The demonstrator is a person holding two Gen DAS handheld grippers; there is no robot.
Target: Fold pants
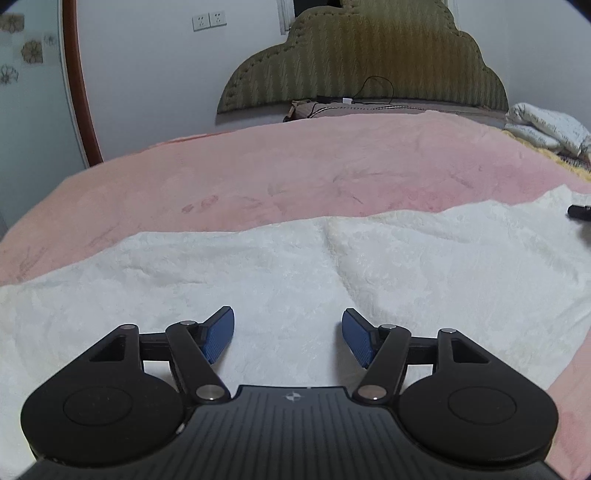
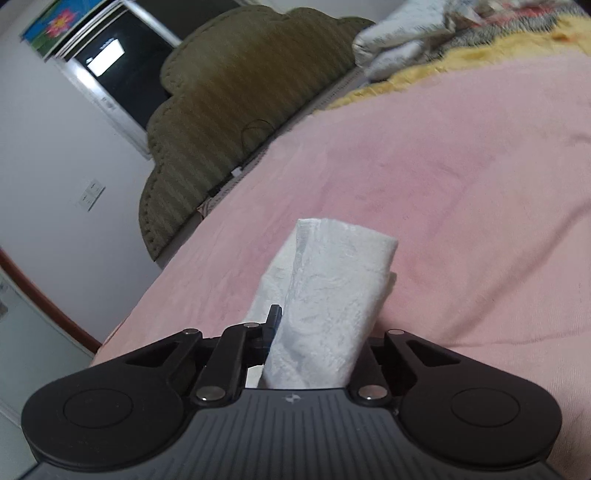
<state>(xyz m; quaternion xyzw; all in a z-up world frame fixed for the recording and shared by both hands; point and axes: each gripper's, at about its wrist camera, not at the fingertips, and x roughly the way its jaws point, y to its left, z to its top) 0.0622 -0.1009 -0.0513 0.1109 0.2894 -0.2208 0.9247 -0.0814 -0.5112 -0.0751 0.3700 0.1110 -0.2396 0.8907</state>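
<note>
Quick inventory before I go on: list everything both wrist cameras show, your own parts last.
pants: one, white, spread across the near bed; one end lifted by the right gripper
blanket: one, pink, covering the bed
headboard: one, olive green, against the wall
quilt: one, white, far right corner
cable: one, black, at the headboard
wall sockets: two, white
window: one, dark
left gripper: jaws open above the pants
right gripper: jaws shut on the pants

A home bedroom: pink-blanketed bed (image 1: 258,177), padded olive headboard (image 1: 369,59), folded quilt (image 1: 546,129), wall sockets (image 1: 209,20).
</note>
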